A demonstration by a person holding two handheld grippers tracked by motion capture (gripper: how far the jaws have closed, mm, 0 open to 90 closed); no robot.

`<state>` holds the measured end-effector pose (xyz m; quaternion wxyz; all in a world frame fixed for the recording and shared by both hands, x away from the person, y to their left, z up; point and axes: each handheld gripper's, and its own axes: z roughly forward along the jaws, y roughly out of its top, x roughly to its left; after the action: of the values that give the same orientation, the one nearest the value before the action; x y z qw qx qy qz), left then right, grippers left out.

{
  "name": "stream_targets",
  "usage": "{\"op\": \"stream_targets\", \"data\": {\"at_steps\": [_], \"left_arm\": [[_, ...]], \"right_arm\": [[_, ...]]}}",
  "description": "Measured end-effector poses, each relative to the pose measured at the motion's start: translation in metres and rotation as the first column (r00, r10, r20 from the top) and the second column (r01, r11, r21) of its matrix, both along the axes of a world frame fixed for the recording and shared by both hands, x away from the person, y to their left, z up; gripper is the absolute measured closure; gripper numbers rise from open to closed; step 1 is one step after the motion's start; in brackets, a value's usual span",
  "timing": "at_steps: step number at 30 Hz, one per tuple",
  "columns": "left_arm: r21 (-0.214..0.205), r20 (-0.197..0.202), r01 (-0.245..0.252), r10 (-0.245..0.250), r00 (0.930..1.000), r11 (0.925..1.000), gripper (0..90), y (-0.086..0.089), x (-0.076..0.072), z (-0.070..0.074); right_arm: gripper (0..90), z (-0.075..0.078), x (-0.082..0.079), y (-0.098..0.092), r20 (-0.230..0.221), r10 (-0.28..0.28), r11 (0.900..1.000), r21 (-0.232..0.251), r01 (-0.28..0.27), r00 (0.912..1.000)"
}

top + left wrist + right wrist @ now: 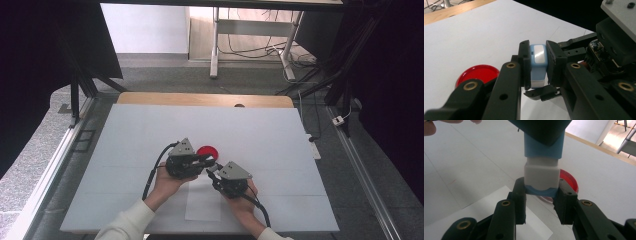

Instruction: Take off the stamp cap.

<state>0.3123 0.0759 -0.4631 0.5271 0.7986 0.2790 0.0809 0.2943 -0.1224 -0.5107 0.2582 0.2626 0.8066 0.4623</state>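
Two forearms come in from the near edge of the white desk, each hand holding a claw over its middle. Left claw is clamped on the blue body of a small blue-and-white block, pads on both flanks, the block held clear of the desk. Right claw meets it end-on and has closed on the opposite end, where a white cap sits just above the blue rim that its pads pinch. So the block's long axis runs straight from one claw to the other, and any pull would go along that line. It is probably a capped case, though the close views are too tight to be sure. A red dish lies on the desk just beyond the claws.
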Motion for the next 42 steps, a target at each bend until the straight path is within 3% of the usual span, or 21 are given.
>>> {"op": "stream_targets", "data": {"at_steps": [12, 19, 34, 37, 42], "left_arm": [[0.007, 0.01, -0.001, 0.001, 1.0, 1.0, 74.9, -0.0009, -0.0015, -0.0014], [0.003, 0.005, 0.0, 0.0, 1.0, 1.0, 74.9, 0.0002, -0.0008, -0.0013], [-0.017, 0.004, -0.005, 0.005, 1.0, 0.9998, 74.8, 0.0014, -0.0015, -0.0004], [-0.016, 0.0, -0.004, 0.004, 1.0, 0.9999, 74.8, 0.0013, -0.0012, -0.0008], [-0.012, -0.006, -0.001, 0.001, 1.0, 0.9999, 74.9, 0.0015, -0.0002, -0.002]], "right_arm": [[64.6, -0.0032, -0.0035, 0.0002, 0.012, -0.017, 0.9998, 0.008, 0.017, 0.9998], [64.7, -0.0024, -0.0029, 0.0, 0.027, 0.003, 0.9996, -0.027, -0.002, 0.9996], [64.7, -0.0019, -0.0051, -0.0012, 0.008, -0.019, 0.9992, 0.034, 0.019, 0.9998], [64.7, -0.002, -0.0046, -0.0009, 0.01, -0.014, 0.9996, 0.025, 0.014, 0.9999], [64.8, -0.0017, -0.0033, -0.0009, 0.038, 0.007, 0.9991, -0.042, -0.005, 0.9993]]}}
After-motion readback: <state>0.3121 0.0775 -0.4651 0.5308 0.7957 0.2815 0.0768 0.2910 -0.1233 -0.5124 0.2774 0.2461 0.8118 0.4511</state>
